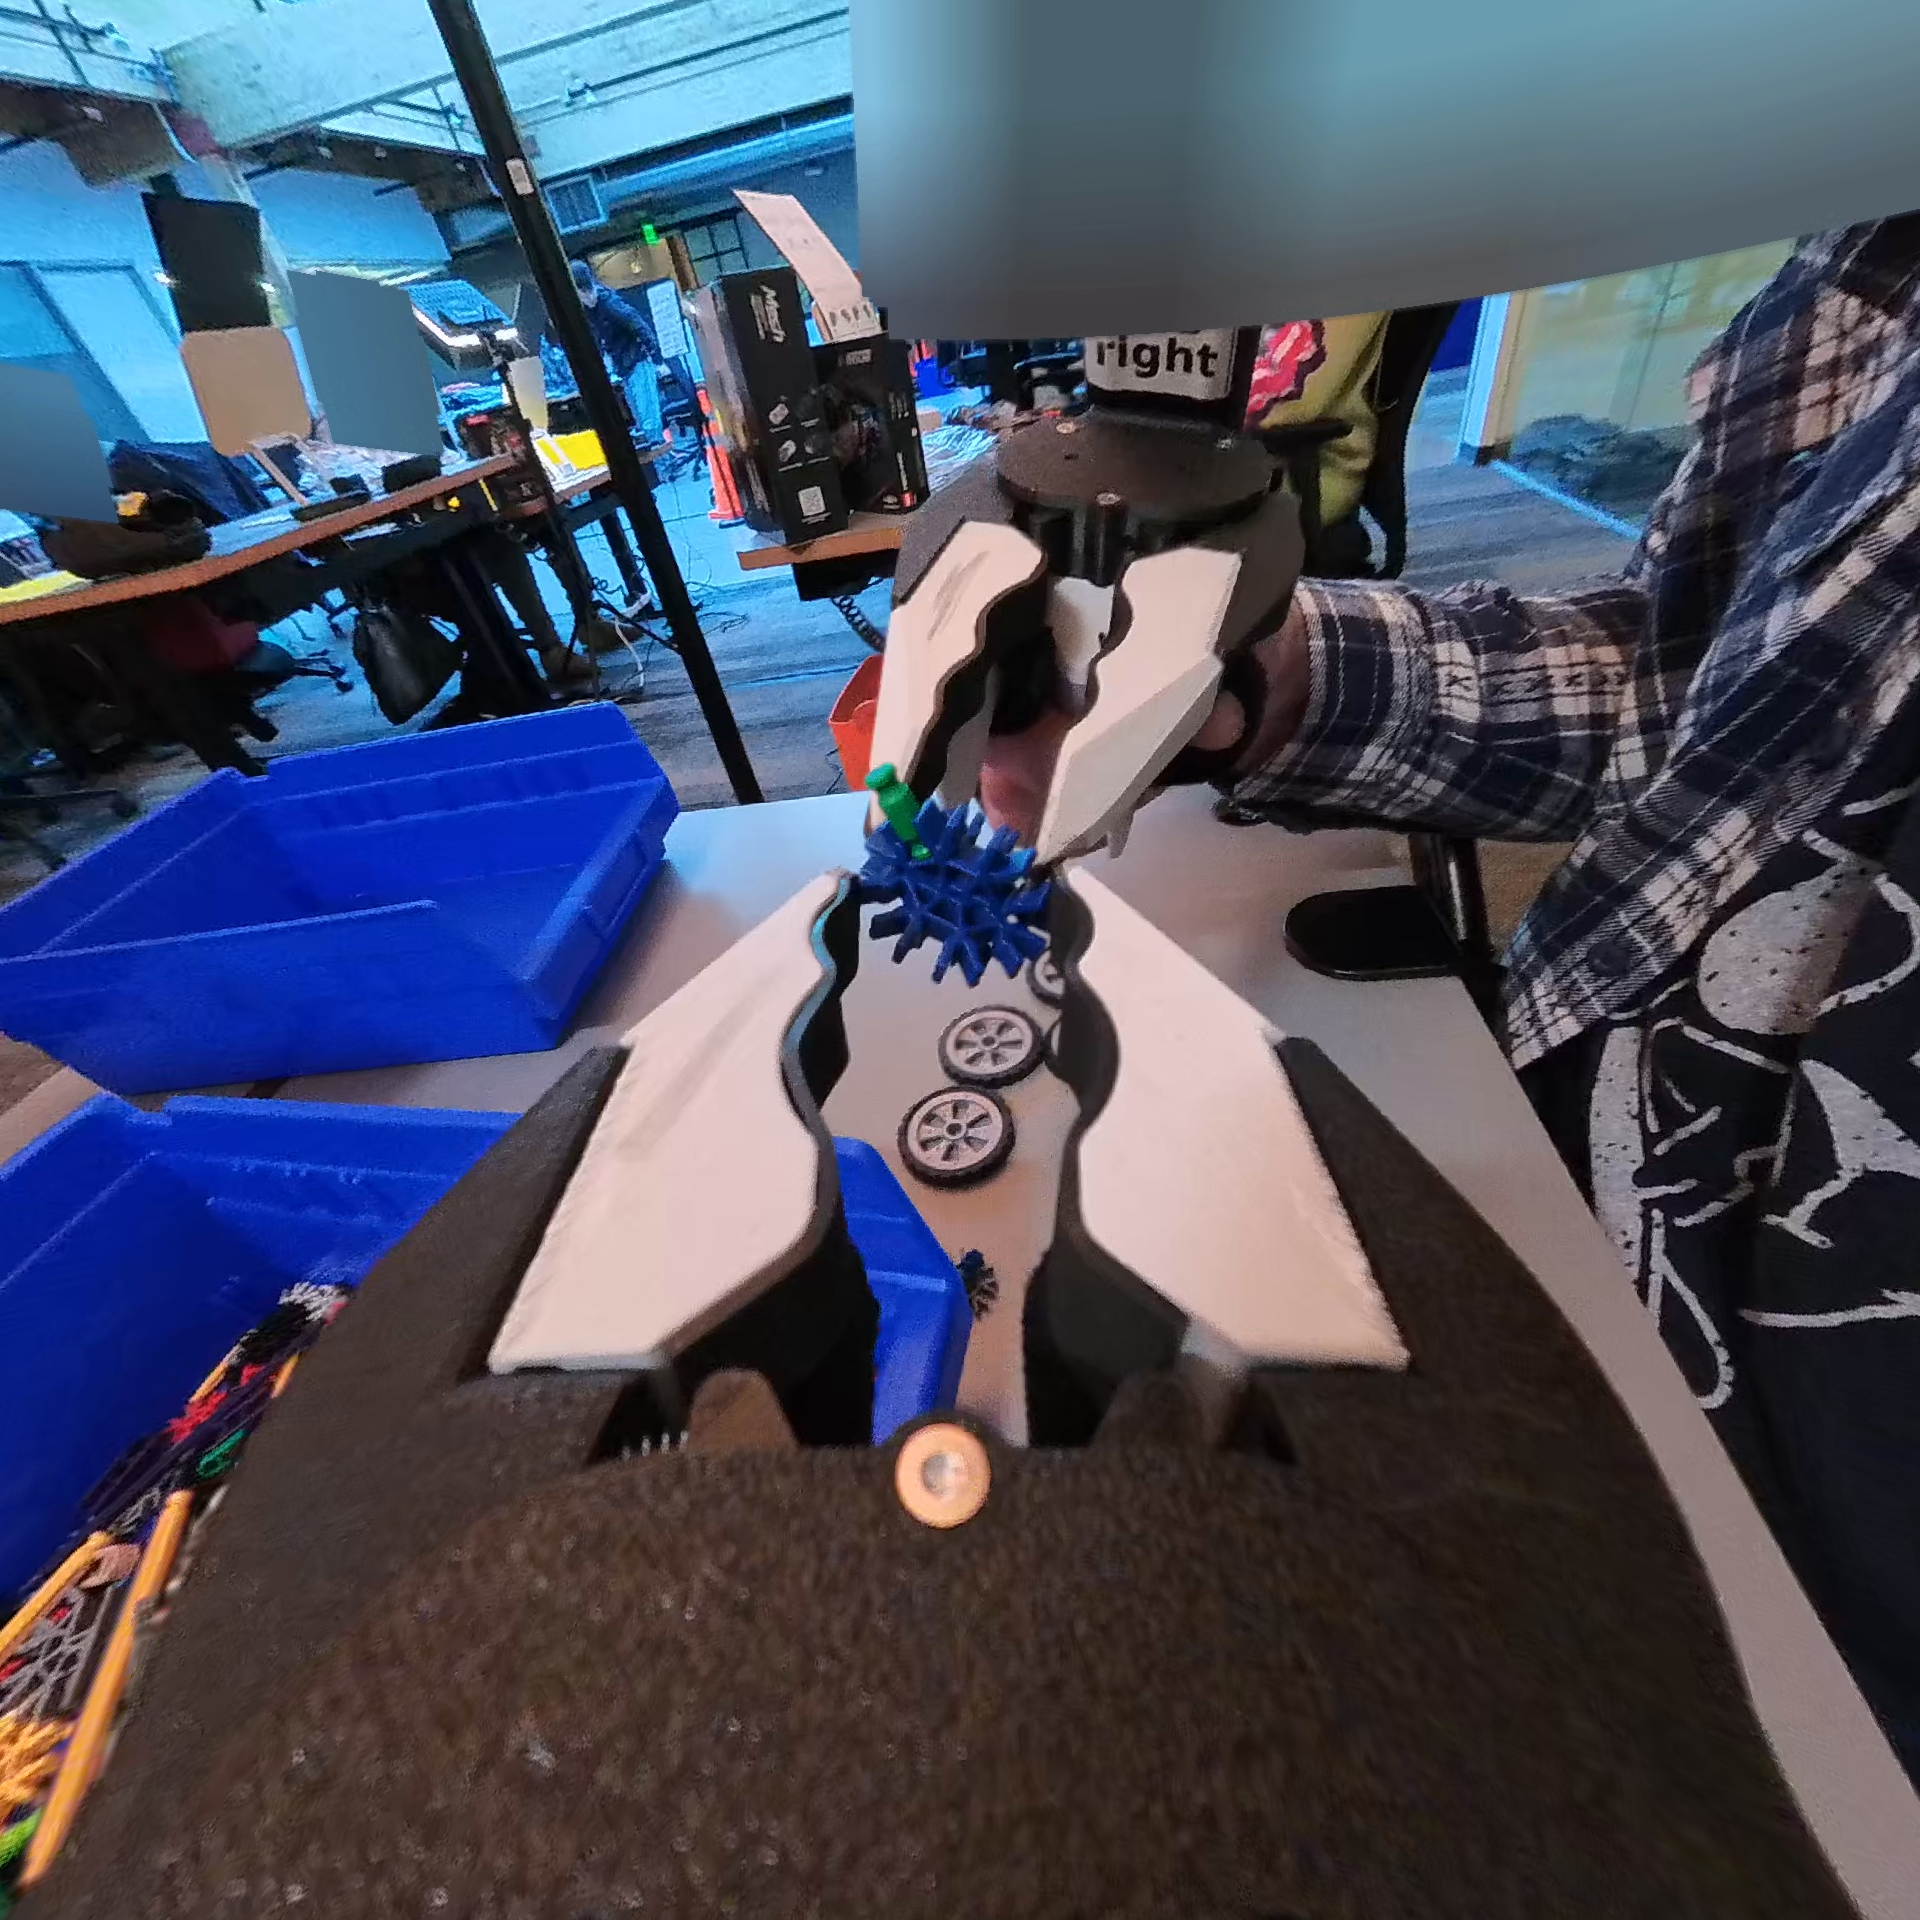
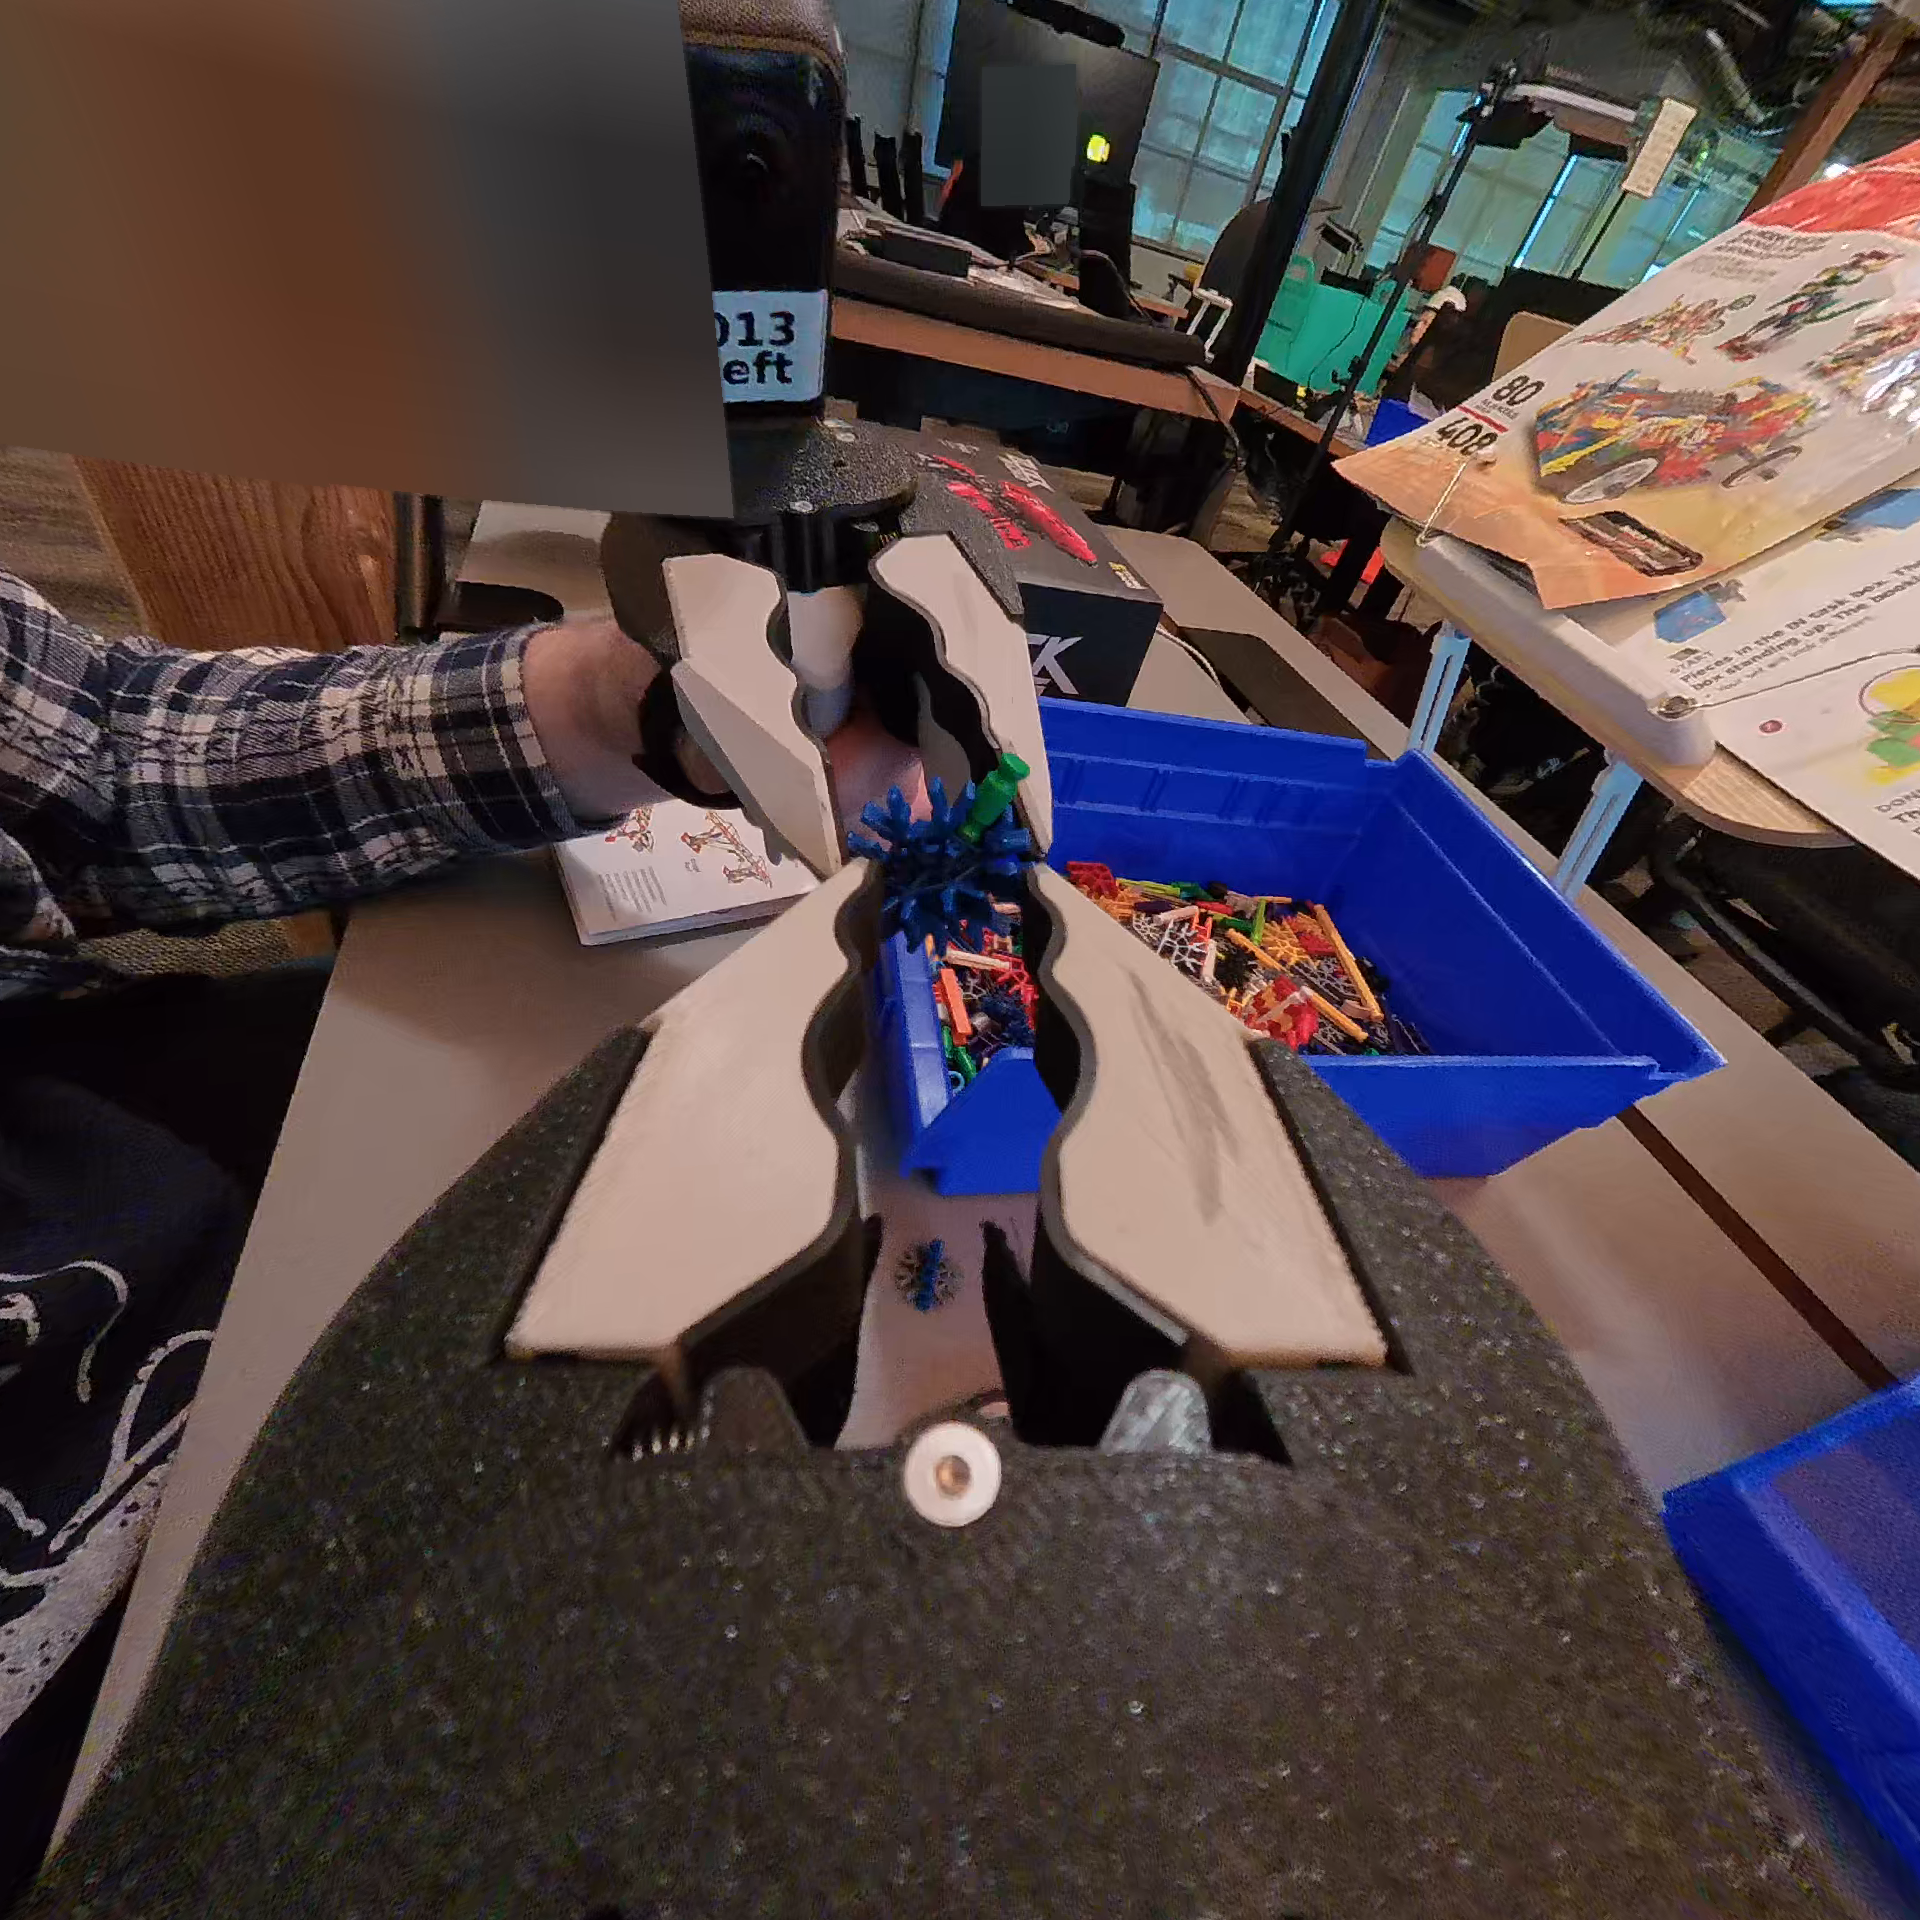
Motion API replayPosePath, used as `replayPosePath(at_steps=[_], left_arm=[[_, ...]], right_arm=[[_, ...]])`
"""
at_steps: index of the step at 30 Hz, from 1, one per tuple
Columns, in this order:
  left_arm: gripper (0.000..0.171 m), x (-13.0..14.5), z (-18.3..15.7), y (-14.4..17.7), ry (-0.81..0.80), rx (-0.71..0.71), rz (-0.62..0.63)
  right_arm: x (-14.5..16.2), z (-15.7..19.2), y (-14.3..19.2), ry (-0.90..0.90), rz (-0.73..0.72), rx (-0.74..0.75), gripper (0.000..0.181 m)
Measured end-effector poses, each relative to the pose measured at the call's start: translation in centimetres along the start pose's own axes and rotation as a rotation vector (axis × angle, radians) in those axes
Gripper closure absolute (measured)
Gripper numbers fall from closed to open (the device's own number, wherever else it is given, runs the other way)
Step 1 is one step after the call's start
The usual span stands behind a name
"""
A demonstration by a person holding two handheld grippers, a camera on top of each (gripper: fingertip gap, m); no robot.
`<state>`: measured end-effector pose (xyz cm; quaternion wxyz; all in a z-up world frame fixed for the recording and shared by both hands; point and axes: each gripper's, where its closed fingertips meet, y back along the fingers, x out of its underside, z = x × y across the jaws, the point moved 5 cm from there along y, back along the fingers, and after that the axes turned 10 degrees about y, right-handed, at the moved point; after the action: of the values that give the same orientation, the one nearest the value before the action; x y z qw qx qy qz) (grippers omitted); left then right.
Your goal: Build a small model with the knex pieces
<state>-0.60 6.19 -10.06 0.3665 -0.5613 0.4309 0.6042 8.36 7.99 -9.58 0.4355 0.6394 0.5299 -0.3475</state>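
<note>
Blue snowflake connectors (image 1: pixel 954 896) w/ green rod (image 1: pixel 897 805) were clamped between left hand-held gripper (image 1: pixel 951 883) & right hand-held gripper (image 2: pixel 951 883), above surface (image 1: pixel 1195 904), wheels (image 1: pixel 954 1132) nearby.

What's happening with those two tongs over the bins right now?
A person in a plaid sleeve holds both tongs tip to tip above the grey table. The left tongs are closed on a cluster of blue snowflake-shaped connectors. The right tongs meet the same cluster, where a short green rod sticks out. Whether they pinch it is unclear. Two grey wheels lie on the table below, and a blue bin of mixed building pieces sits just behind.
</note>
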Motion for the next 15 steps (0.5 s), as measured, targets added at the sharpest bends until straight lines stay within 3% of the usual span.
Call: replayPosePath(at_steps=[15], left_arm=[[0.137,-0.1,0.52,0.07,0.175,0.14,-0.118]], right_arm=[[-0.53,-0.12,0.1,-0.096,-0.032,-0.007,0.155]])
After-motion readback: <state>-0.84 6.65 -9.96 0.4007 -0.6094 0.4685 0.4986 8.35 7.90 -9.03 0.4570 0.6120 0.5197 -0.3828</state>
